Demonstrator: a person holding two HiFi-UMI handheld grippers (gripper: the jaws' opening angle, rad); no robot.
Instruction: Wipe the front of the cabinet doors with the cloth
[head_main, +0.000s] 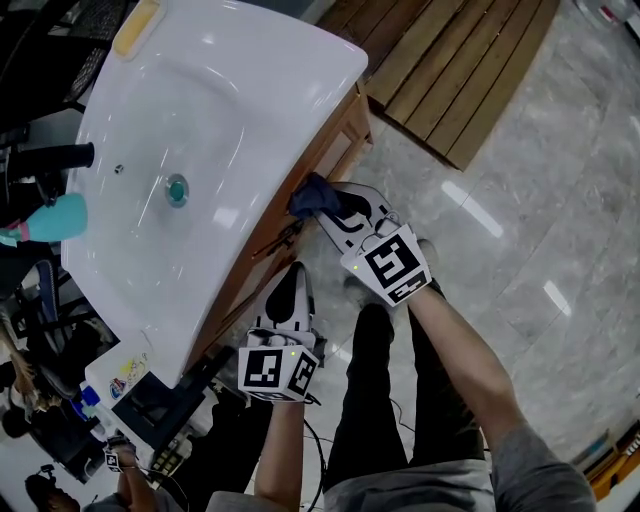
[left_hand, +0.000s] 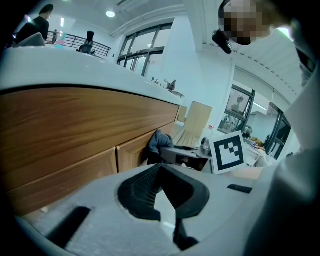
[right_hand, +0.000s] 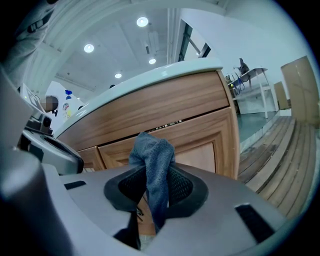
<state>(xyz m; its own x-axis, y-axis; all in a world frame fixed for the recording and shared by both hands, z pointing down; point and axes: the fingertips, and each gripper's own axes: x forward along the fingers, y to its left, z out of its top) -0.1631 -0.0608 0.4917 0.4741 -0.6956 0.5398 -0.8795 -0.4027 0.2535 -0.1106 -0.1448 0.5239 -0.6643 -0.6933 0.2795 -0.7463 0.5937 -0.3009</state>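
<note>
at the cabinet door (right_hand: 202, 152), right gripper (right_hand: 151, 176) jaws clench the cloth (right_hand: 155, 150); left gripper (left_hand: 159, 169) jaws closed, empty.

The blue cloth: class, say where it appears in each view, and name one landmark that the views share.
Head view: blue cloth at centre, against the wooden cabinet front.
Left gripper view: blue cloth at centre, small, against it.
Right gripper view: blue cloth low centre, gripped by the right hand-held gripper.
Shared landmark: the wooden cabinet front.

Matt wood cabinet doors (right_hand: 200, 152), soft fuzzy cloth (right_hand: 152, 160), v. glossy smooth sink (head_main: 230, 110).
</note>
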